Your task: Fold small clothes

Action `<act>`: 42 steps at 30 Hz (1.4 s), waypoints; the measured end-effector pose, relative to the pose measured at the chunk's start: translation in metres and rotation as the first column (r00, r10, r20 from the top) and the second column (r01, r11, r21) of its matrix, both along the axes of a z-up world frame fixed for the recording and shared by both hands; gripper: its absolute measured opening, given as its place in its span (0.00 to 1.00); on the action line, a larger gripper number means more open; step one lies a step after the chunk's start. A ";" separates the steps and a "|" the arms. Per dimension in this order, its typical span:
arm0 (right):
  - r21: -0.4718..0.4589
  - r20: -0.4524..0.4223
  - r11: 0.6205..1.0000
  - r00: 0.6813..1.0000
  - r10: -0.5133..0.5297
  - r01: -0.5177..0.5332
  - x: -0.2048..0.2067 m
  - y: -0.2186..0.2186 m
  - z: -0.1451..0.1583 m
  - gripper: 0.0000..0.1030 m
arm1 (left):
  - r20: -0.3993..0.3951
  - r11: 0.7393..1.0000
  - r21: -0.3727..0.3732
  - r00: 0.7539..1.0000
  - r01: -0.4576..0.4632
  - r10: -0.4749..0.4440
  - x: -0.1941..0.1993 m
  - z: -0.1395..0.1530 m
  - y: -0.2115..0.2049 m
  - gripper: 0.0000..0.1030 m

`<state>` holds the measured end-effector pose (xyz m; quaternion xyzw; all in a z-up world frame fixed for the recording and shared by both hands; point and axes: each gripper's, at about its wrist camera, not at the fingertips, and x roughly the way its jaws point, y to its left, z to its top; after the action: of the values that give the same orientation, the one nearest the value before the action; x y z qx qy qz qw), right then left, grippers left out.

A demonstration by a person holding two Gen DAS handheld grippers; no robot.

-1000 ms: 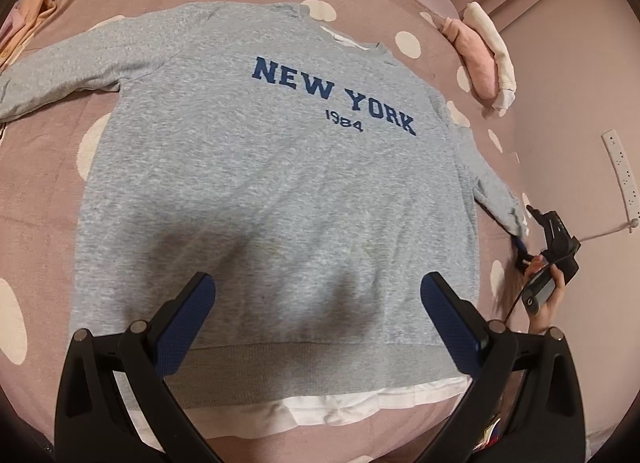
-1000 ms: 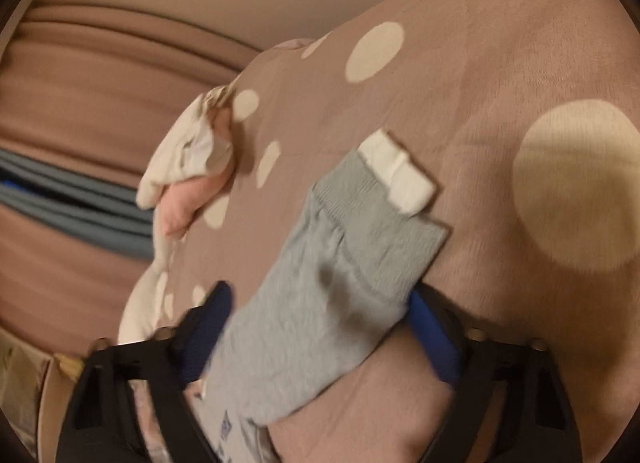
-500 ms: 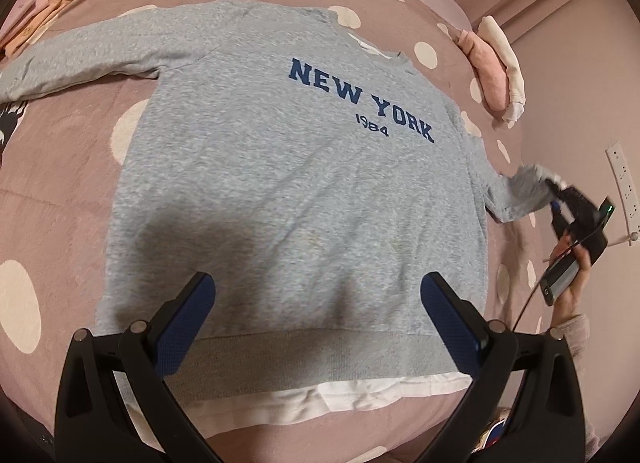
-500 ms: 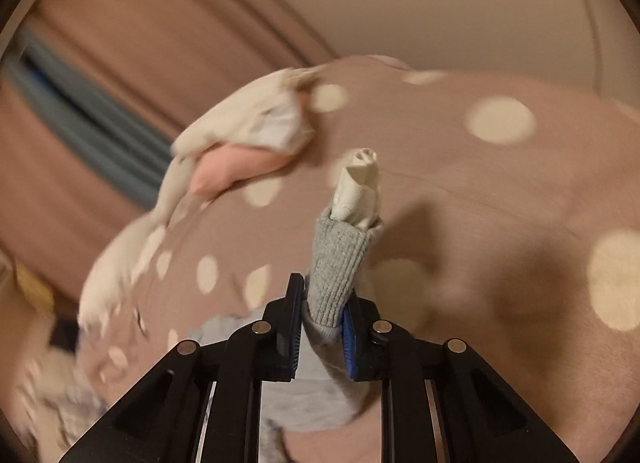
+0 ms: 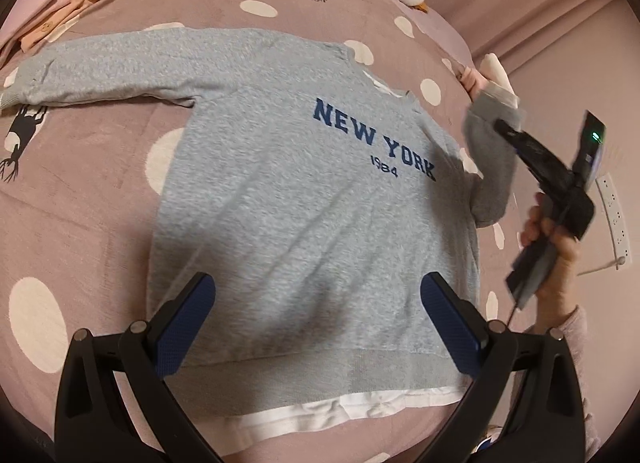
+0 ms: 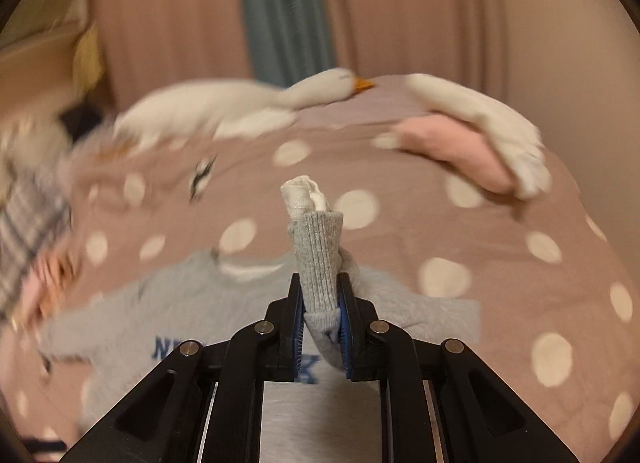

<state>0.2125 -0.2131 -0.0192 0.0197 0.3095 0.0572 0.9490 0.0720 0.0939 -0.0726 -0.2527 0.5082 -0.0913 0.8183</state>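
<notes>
Grey sweatshirt (image 5: 304,199), printed NEW YORK 1984, lies face up and spread flat on the dotted bedspread (image 5: 92,199), a white hem showing below its ribbed waistband. No container is in view. The left gripper (image 5: 318,327) hovers over the lower body of the garment, jaws spread wide, nothing between them. The right gripper (image 6: 320,319), gripped by a hand (image 5: 560,259), is clenched on the cuff (image 6: 318,263) of the sweatshirt's sleeve, which stands lifted off the bed at the right side; a white inner cuff (image 6: 304,195) protrudes past the grey rib. The other sleeve (image 5: 104,67) lies extended toward the left. The right wrist view is motion-blurred: a white goose toy (image 6: 248,107) and a pink-and-white bundle (image 6: 480,143) near the far edge are legible only roughly, and checked fabric (image 6: 28,223) at left is cut off. Folded peach clothing (image 5: 68,3) sits at the upper left, partly out of frame.
</notes>
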 end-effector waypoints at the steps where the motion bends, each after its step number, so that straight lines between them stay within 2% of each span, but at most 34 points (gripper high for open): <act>1: -0.032 0.000 0.999 1.000 0.018 -0.018 0.000 0.014 -0.005 0.16 | -0.002 1.000 0.000 1.000 -0.001 0.001 0.002 -0.001 0.001 1.00; 5: -0.175 -0.014 0.979 0.994 0.108 -0.108 -0.001 0.070 -0.033 0.16 | 0.012 1.000 -0.019 1.000 -0.010 0.011 0.014 -0.001 0.007 1.00; 8: -0.228 -0.095 0.956 0.981 0.167 -0.185 -0.001 0.099 -0.062 0.18 | 0.020 0.998 -0.064 1.000 -0.010 0.012 0.030 -0.001 0.007 1.00; 9: -0.229 -0.146 0.947 0.970 0.195 -0.224 -0.002 0.107 -0.072 0.26 | 0.019 0.997 -0.079 1.000 -0.006 0.007 0.037 -0.001 0.005 1.00; 10: -0.225 -0.184 0.941 0.959 0.215 -0.254 -0.001 0.110 -0.079 0.44 | 0.012 0.995 -0.102 1.000 0.003 -0.002 0.046 -0.002 0.002 1.00; 12: -0.210 -0.222 0.930 0.941 0.256 -0.302 -0.008 0.113 -0.086 0.57 | 0.008 0.988 -0.149 1.000 0.029 -0.028 0.062 -0.002 -0.006 1.00; 13: -0.194 -0.218 0.930 0.938 0.271 -0.313 -0.012 0.111 -0.084 0.57 | 0.009 0.983 -0.179 0.999 0.048 -0.048 0.074 -0.002 -0.012 1.00; 15: -0.121 -0.200 0.941 0.936 0.289 -0.316 -0.019 0.099 -0.074 0.58 | -0.001 0.969 -0.234 0.997 0.075 -0.077 0.095 -0.003 -0.025 1.00; 18: 0.070 -0.168 0.956 0.941 0.293 -0.286 -0.034 0.060 -0.055 0.60 | -0.010 0.939 -0.325 0.993 0.109 -0.119 0.118 -0.008 -0.040 1.00; 20: 0.174 -0.153 0.956 0.952 0.264 -0.237 -0.046 0.033 -0.049 0.69 | -0.025 0.914 -0.385 0.988 0.132 -0.153 0.136 -0.015 -0.054 1.00; 23: 0.314 -0.162 0.936 0.962 0.220 -0.161 -0.068 -0.005 -0.053 0.72 | -0.059 0.881 -0.454 0.982 0.132 -0.178 0.159 -0.029 -0.075 0.99; 25: 0.378 -0.162 0.918 0.968 0.190 -0.117 -0.082 -0.024 -0.058 0.72 | -0.061 0.871 -0.475 0.982 0.128 -0.177 0.172 -0.036 -0.084 0.99; 31: 0.466 -0.164 0.884 0.978 0.126 -0.036 -0.121 -0.056 -0.068 0.72 | -0.116 0.918 -0.394 0.988 0.050 -0.104 0.198 -0.061 -0.094 0.92; 32: 0.472 -0.160 0.881 0.980 0.118 -0.029 -0.125 -0.059 -0.068 0.72 | -0.117 0.923 -0.383 0.989 0.037 -0.088 0.199 -0.063 -0.093 0.88; 33: 0.478 -0.159 0.878 0.981 0.108 -0.019 -0.128 -0.064 -0.068 0.72 | -0.116 0.929 -0.369 0.990 0.028 -0.076 0.199 -0.064 -0.092 0.77; 34: 0.492 -0.157 0.871 0.983 0.094 -0.005 -0.130 -0.069 -0.069 0.72 | -0.117 0.939 -0.345 0.991 0.019 -0.063 0.200 -0.065 -0.089 0.71; 36: 0.533 -0.158 0.846 0.984 0.081 0.016 -0.129 -0.077 -0.073 0.72 | -0.138 0.955 -0.298 0.989 0.005 -0.049 0.202 -0.069 -0.087 0.36; 37: 0.553 -0.160 0.833 0.984 0.076 0.026 -0.129 -0.080 -0.075 0.72 | -0.157 0.966 -0.257 0.987 0.001 -0.043 0.205 -0.072 -0.086 0.30; 38: 0.567 -0.160 0.823 0.985 0.071 0.033 -0.129 -0.081 -0.077 0.72 | -0.166 0.973 -0.232 0.985 0.004 -0.044 0.206 -0.072 -0.086 0.26; 40: 0.573 -0.161 0.819 0.985 0.060 0.043 -0.130 -0.081 -0.080 0.72 | -0.158 0.979 -0.204 0.986 0.018 -0.051 0.207 -0.070 -0.088 0.26; 42: 0.574 -0.167 0.818 0.984 0.060 0.047 -0.132 -0.080 -0.083 0.73 | -0.144 0.987 -0.154 0.988 0.041 -0.064 0.210 -0.065 -0.095 0.20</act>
<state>0.0805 -0.2928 -0.1018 0.3093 0.3608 0.1491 0.8671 0.2820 -0.0008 -0.1375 -0.3064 0.5657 -0.1320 0.7541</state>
